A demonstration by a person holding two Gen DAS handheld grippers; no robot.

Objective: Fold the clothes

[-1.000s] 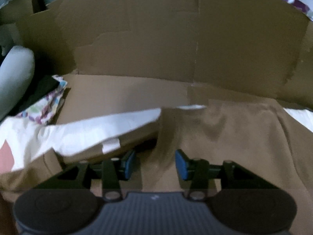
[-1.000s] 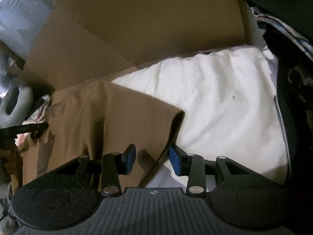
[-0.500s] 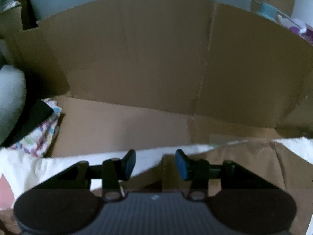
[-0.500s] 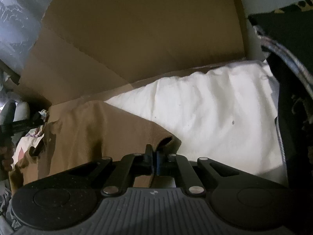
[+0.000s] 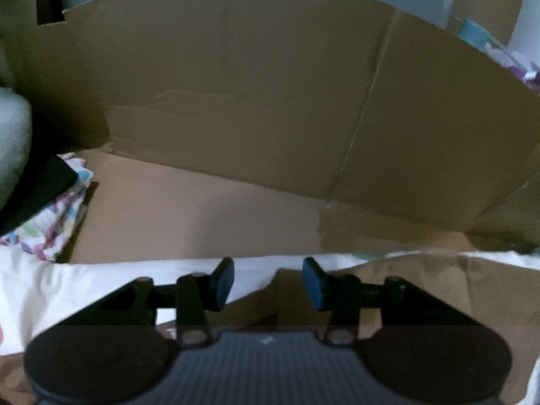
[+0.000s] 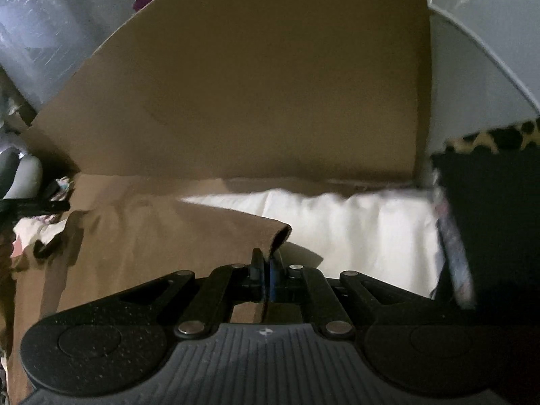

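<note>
Brown garment (image 6: 152,253) lies spread on the white bedding (image 6: 364,229), ahead of and to the left of your right claw (image 6: 266,271); its rolled corner is pinched between that claw's pads, which are pressed together on the cloth. Your left claw (image 5: 268,281) stands with its pads well apart and nothing between them, poised just above the garment's far edge (image 5: 422,273) where it meets the white bedding. Judged from this, a fold is in hand: one corner is secured, the opposite one is not. The next move appears to call for your left claw to close on the edge beneath it, so both corners can travel together and the cloth stays taut. Count: one brown garment, two claws, one white bedding surface, one cardboard wall (image 5: 236,101) standing beyond both claws, one patterned cloth (image 5: 50,222) far to the left of your left claw, and one dark leopard-trimmed item (image 6: 496,209) right of the right claw.
</note>
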